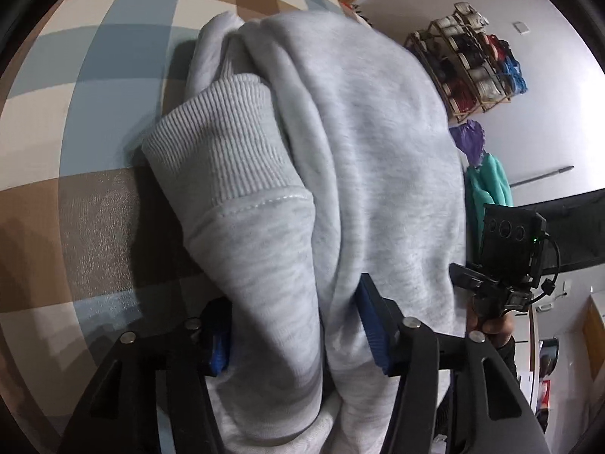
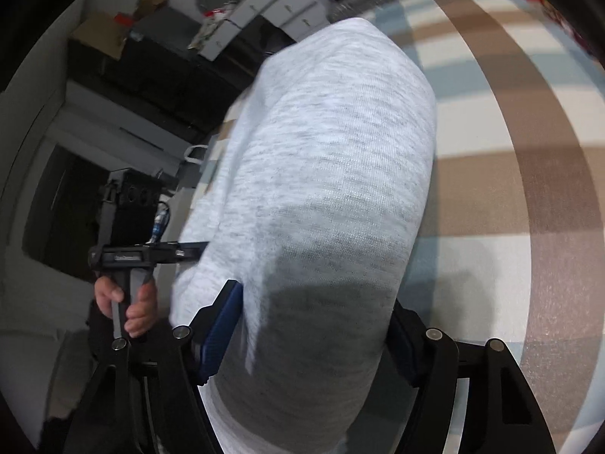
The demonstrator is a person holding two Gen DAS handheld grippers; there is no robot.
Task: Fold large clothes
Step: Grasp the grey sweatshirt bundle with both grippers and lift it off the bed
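Observation:
A light grey sweatshirt (image 1: 370, 143) lies bunched on a checked blue, brown and cream cover (image 1: 94, 87). One ribbed cuff (image 1: 223, 140) sits on top at the left. My left gripper (image 1: 295, 325) has a thick fold of the sweatshirt filling the gap between its blue pads (image 1: 372, 325), which press on the cloth. In the right wrist view the sweatshirt (image 2: 332, 151) also fills my right gripper (image 2: 314, 325). Its left blue pad (image 2: 221, 329) lies against the cloth, while the other pad is mostly hidden behind the fabric.
The checked cover (image 2: 510, 174) spreads out to the right. A person's hand (image 2: 128, 302) holds the other gripper's handle beside the sweatshirt. A shelf of yarn spools (image 1: 469, 68) and teal and purple cloths (image 1: 487, 178) are at the wall. Boxes and dark furniture (image 2: 151, 68) stand behind.

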